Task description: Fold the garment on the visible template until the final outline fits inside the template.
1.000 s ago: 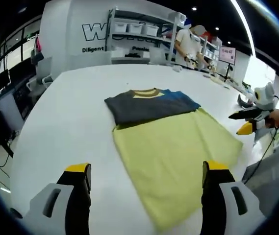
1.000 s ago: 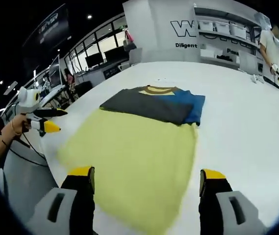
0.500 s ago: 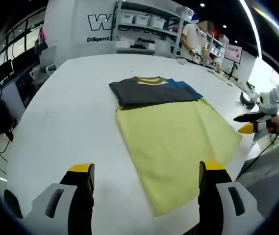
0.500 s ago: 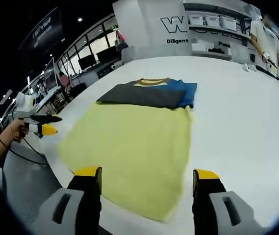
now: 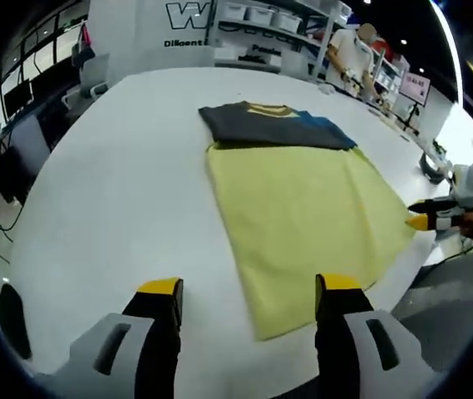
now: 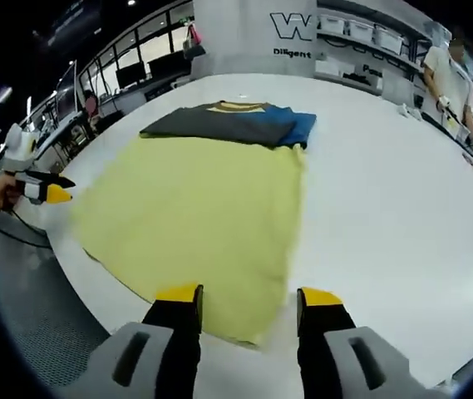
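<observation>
White table (image 5: 111,191), folded grey-blue garment (image 5: 273,125) beside yellow template (image 5: 307,208).

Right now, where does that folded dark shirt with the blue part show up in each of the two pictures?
Left gripper view: the folded dark shirt lies upper middle, beyond the yellow cloth.
Right gripper view: the shirt lies upper middle, slightly left, again past the cloth's far edge.
Shared landmark: the yellow cloth, which the shirt borders.

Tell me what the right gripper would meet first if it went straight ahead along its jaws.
Most likely the near edge of the yellow template cloth, which lies flat on the white table just beyond the right gripper. Depth is unclear, so its height above the cloth can't be judged.
</observation>
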`<control>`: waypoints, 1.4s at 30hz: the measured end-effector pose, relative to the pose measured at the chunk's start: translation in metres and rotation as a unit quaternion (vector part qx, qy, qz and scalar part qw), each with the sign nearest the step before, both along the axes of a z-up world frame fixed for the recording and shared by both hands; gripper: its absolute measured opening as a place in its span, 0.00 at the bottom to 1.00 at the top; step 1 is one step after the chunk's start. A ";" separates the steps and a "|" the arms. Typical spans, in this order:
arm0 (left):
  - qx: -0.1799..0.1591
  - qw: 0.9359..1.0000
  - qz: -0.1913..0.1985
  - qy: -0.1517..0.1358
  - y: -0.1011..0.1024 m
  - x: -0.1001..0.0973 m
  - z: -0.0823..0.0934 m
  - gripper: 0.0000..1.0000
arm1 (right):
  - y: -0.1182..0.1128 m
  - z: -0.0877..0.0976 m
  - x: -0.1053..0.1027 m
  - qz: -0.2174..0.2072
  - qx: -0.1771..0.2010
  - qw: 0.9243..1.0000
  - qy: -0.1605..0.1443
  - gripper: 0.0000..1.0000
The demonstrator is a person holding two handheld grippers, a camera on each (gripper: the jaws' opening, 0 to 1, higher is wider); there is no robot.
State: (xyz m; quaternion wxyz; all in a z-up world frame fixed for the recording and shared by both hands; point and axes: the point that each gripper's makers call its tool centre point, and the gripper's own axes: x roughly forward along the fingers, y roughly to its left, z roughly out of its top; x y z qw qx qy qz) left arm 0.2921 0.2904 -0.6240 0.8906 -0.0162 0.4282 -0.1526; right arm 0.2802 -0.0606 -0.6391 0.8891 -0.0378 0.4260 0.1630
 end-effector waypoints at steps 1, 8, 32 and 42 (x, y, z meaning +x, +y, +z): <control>0.002 1.000 0.000 0.001 -0.001 -0.001 -0.001 0.64 | 0.000 0.000 0.000 -0.001 0.000 1.000 0.000 0.34; 0.030 0.999 -0.012 0.020 -0.005 -0.010 -0.009 0.55 | -0.004 -0.004 -0.005 -0.007 -0.022 1.000 0.004 0.28; 0.076 0.996 -0.043 0.029 -0.008 -0.022 -0.016 0.09 | -0.007 -0.005 -0.010 0.000 -0.056 0.998 0.013 0.00; 0.067 0.997 -0.034 0.032 -0.006 -0.022 -0.016 0.07 | -0.011 -0.005 -0.010 -0.002 -0.053 0.998 0.018 0.00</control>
